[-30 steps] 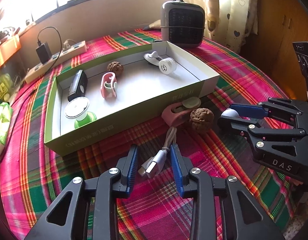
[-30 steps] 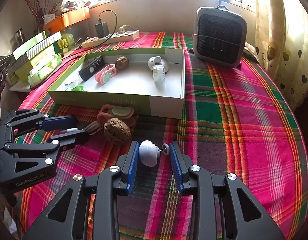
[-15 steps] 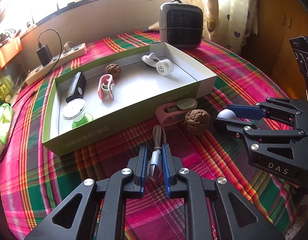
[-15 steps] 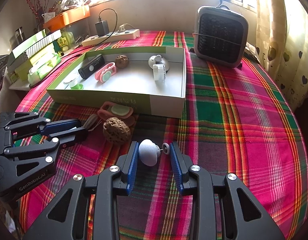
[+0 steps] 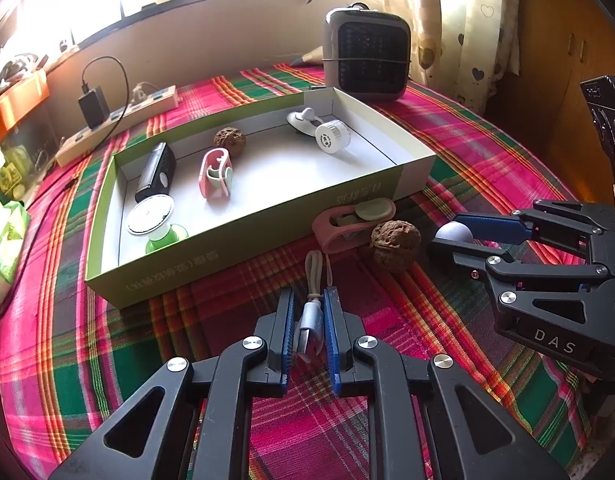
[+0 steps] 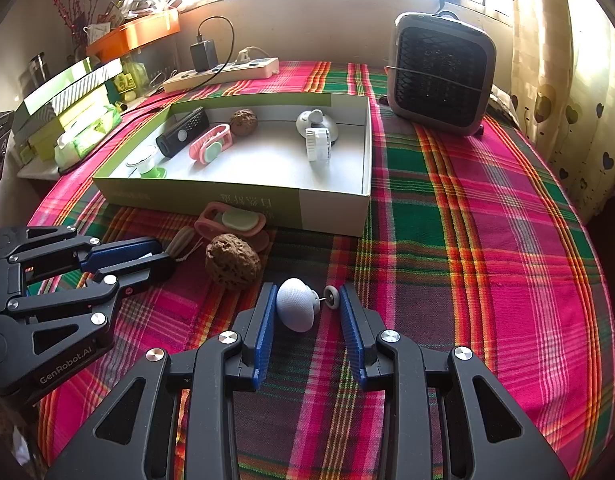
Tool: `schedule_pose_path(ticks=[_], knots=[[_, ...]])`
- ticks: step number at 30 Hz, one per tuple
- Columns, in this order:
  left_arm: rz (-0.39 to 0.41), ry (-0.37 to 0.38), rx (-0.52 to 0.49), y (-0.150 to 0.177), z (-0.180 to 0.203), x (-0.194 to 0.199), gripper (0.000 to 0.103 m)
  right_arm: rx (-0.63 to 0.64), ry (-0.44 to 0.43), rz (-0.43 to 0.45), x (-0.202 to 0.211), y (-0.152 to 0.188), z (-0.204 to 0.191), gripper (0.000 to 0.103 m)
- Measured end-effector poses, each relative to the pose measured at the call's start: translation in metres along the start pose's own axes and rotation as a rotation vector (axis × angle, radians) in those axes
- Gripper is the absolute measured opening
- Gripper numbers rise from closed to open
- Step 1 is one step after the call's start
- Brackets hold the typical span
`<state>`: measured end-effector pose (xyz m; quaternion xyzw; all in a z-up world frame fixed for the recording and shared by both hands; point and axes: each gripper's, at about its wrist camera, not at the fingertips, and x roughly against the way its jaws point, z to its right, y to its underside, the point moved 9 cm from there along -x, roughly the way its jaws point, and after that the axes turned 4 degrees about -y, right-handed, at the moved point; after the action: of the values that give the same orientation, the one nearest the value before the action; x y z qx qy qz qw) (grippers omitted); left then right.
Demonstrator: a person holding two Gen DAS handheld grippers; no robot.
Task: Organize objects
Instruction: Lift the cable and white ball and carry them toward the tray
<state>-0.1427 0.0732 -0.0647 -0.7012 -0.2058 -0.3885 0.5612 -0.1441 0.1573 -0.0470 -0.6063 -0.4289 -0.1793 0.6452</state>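
Since a second ago, left gripper [image 5: 309, 322] jaws closed onto USB cable [image 5: 312, 312] on tabletop [image 5: 487, 148]; right gripper [image 6: 305, 312] jaws loosely bracket white earbud [image 6: 295, 309] (unpinched). Lifting risks cable snagging pink clip [image 5: 347, 226].

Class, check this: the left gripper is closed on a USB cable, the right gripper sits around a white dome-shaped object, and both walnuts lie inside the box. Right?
Not quite. Only one walnut lies inside the box; the other walnut sits on the cloth in front of it, as the left wrist view shows. The left gripper on the cable and right gripper around the dome are correct.
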Motion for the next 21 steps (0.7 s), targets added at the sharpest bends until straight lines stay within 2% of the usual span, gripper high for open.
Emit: schedule_pose_path(ticks=[21], knots=[[-0.006,0.011,0.032,0.0021,-0.0047,0.0026,0.01,0.004,-0.002,0.009,0.0027,-0.0015,-0.0048,0.033]])
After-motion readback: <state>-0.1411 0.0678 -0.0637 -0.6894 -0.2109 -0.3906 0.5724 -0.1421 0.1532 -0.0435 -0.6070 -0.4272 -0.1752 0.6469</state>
